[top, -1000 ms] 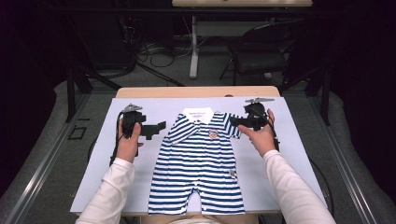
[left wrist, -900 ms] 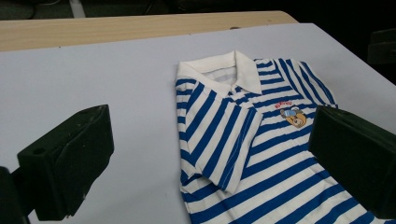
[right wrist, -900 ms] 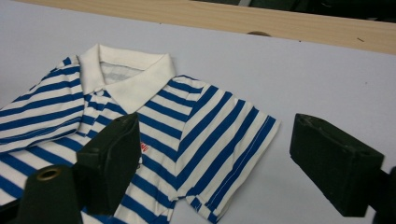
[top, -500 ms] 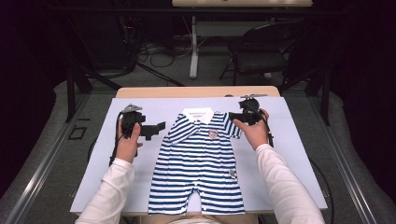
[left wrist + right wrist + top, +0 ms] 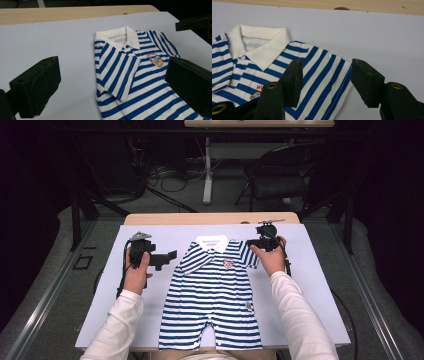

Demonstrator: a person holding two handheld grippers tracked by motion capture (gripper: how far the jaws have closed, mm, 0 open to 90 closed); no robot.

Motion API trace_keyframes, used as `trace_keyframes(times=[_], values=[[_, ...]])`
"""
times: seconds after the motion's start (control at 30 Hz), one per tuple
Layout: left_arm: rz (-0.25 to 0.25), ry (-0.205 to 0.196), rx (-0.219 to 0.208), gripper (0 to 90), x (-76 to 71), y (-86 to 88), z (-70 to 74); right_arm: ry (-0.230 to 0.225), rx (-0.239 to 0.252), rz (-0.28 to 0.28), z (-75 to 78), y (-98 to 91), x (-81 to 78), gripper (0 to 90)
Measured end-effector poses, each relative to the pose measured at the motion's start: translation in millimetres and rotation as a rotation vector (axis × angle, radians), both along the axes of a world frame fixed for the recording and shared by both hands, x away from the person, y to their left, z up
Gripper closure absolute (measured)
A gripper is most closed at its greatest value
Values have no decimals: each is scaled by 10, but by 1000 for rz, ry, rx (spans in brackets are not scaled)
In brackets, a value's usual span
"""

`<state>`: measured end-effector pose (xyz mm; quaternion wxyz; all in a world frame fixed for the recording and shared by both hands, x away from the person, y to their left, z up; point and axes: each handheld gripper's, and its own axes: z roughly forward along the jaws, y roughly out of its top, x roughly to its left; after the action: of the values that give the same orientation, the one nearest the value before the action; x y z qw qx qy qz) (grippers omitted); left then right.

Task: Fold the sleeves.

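- Blue-and-white striped baby romper with a white collar (image 5: 212, 290) lies flat, face up, in the middle of the pale lilac board (image 5: 320, 285) on the light wooden table (image 5: 210, 218), collar toward the far edge, legs toward me.
- My left gripper (image 5: 170, 257) hovers just beside the romper's short sleeve on that side (image 5: 117, 72), clear of the cloth. Jaws released, standing wide, nothing between them.
- My right gripper (image 5: 250, 243) sits at the opposite sleeve (image 5: 329, 82), low over the shoulder. Its jaws have just been closing and now stand about half open.
- In the right gripper view the sleeve's outer edge lies between the two black pads (image 5: 368, 82); one pad is over the stripes, the other over bare board. No pinch on the cloth that I can see, so I log it as not yet grasping.
- Small bear patch with red lettering (image 5: 157, 61) on the chest.
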<state>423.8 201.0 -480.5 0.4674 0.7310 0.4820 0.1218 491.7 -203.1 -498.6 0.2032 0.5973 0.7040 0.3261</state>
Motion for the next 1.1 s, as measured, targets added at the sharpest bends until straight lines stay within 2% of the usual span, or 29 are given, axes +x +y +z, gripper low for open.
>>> trace_keyframes(times=[0.17,0.43,0.57,0.63,0.8,0.9,1.1], values=[[-1,6,9,5,4,-9,-21,14,-33,-17,-77,-12,38,439],[-2,6,18,5,9,-23,-27,23,-31,-58,-162,-35,81,494],[-1,5,19,5,8,-22,-25,80,-5,-54,-234,-62,118,517],[-3,6,19,5,7,-25,-29,96,-17,-65,-259,-58,115,545],[-9,7,24,5,11,-31,-35,117,-36,-85,-315,-39,111,579],[-9,7,25,5,14,-32,-39,114,-48,-94,-342,-44,118,589],[-10,11,26,5,17,-32,-43,129,-29,-100,-382,-66,132,598]])
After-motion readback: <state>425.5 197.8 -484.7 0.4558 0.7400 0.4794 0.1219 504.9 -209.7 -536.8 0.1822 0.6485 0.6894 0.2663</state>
